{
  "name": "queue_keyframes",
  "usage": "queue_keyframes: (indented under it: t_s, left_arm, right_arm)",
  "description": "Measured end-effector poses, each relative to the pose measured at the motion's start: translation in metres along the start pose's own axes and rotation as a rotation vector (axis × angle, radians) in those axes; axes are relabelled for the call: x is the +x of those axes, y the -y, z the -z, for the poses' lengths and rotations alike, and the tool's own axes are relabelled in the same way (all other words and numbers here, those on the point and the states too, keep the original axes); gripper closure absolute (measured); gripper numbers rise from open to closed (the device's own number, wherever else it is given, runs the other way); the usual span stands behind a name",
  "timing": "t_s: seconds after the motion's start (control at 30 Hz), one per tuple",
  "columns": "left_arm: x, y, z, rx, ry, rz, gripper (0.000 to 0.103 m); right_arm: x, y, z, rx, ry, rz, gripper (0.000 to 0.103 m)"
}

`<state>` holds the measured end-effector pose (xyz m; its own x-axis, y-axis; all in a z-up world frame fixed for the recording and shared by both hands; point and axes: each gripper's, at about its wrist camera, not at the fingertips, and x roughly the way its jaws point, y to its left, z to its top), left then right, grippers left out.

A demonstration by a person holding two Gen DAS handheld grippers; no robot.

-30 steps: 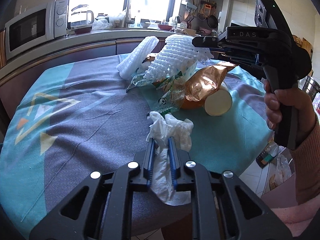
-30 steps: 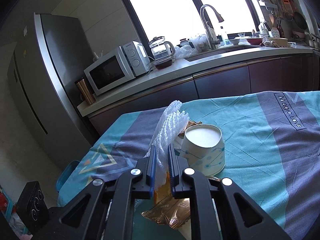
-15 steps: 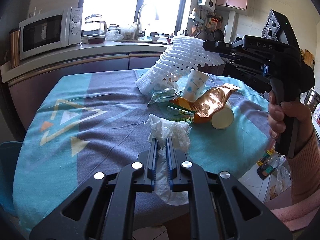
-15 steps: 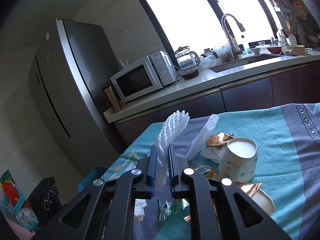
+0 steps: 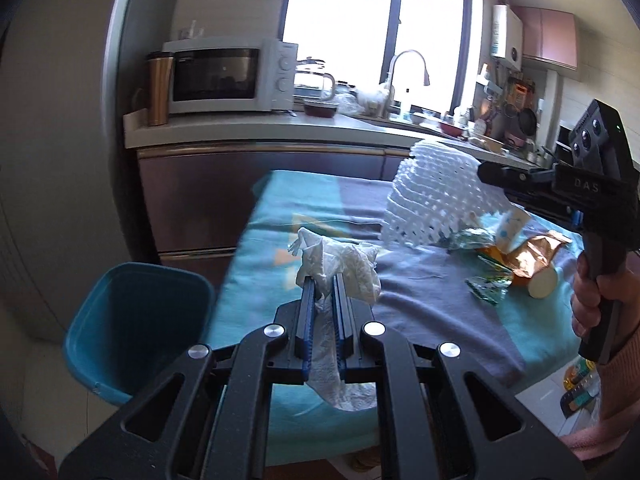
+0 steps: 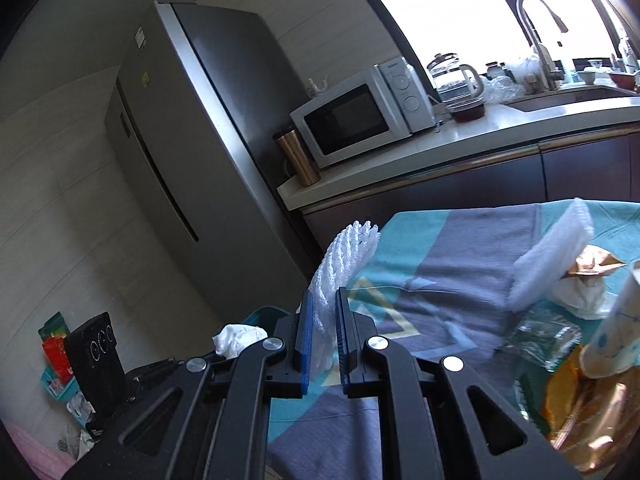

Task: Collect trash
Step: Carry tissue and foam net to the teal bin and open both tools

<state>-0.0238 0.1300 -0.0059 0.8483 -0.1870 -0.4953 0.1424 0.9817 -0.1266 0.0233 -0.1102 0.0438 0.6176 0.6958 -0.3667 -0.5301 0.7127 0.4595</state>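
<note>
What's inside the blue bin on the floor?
The blue bin beside the table looks empty where its inside shows. The left gripper, holding the crumpled tissue, covers its near corner.

Daylight blows out the window (image 5: 376,32) — fisheye edges bend and darken, with slight motion blur.

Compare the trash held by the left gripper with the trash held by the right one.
The left gripper pinches a crumpled tissue, soft and solid white. The right gripper pinches a foam net sleeve, an open lattice that stands stiffly beyond the jaws. Both are white and clamped.
</note>
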Motion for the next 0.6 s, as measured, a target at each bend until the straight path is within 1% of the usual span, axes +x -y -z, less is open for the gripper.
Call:
queue_keyframes:
  t_s: [0.2, 0.33, 0.47, 0.6]
  left_arm:
    - [-0.011, -0.072, 0.002, -0.089, 0.009, -0.193, 0.094]
    - [-0.008, -0.114, 0.009, -0.129, -0.015, -0.278, 0.094]
    - [-0.001, -0.142, 0.020, -0.154, -0.043, -0.328, 0.094]
    - [0.008, -0.163, 0.028, -0.180, -0.070, -0.344, 0.094]
  right_arm:
    - [0.061, -0.040, -0.001, -0.036, -0.075, -0.100, 0.093]
    - [0.098, -0.069, -0.001, -0.072, -0.127, -0.140, 0.093]
    - [0.133, -0.091, 0.005, -0.106, -0.177, -0.158, 0.093]
    - [0.169, -0.106, 0.015, -0.129, -0.241, -0.159, 0.093]
